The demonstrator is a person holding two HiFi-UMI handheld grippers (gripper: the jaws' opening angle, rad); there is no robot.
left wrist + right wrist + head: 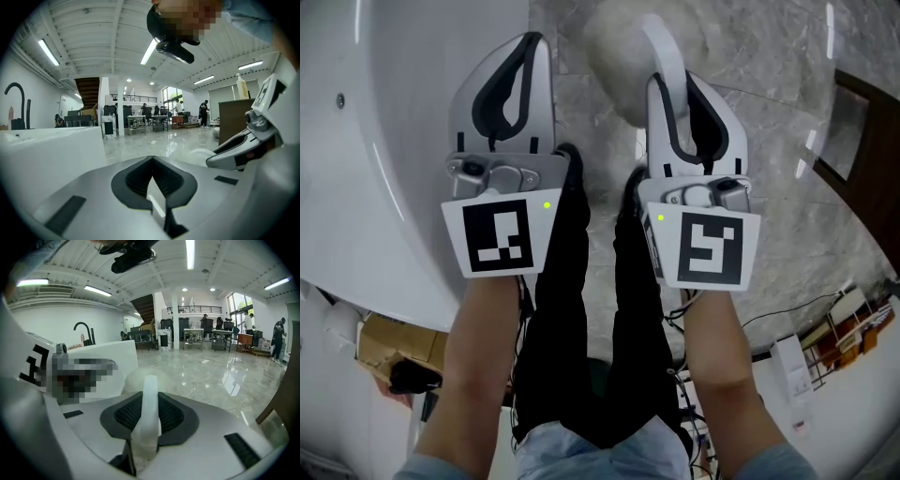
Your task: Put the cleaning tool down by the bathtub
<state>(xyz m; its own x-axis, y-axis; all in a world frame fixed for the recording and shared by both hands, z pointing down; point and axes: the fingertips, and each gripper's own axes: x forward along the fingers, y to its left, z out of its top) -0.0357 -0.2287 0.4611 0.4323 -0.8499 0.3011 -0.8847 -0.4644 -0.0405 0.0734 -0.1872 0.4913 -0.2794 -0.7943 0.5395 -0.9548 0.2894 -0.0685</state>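
The cleaning tool has a curved white handle (664,52) and a fluffy white head (619,56) that hangs over the marble floor. My right gripper (668,82) is shut on the handle (150,401), and the head (133,378) shows just beyond the jaws. The white bathtub (384,141) fills the left of the head view, and its wall (110,357) stands left of the tool. My left gripper (534,42) is shut with nothing in it, its tips touching (152,158), beside the tub's rim (47,150). The right gripper's body (243,145) shows to its right.
The person's legs in black trousers (572,309) stand between the grippers. A dark wooden cabinet (862,159) is at the right, with cables and a white power strip (792,366) below it. A cardboard box (384,342) lies by the tub. A black tap (84,333) rises from the tub's far side.
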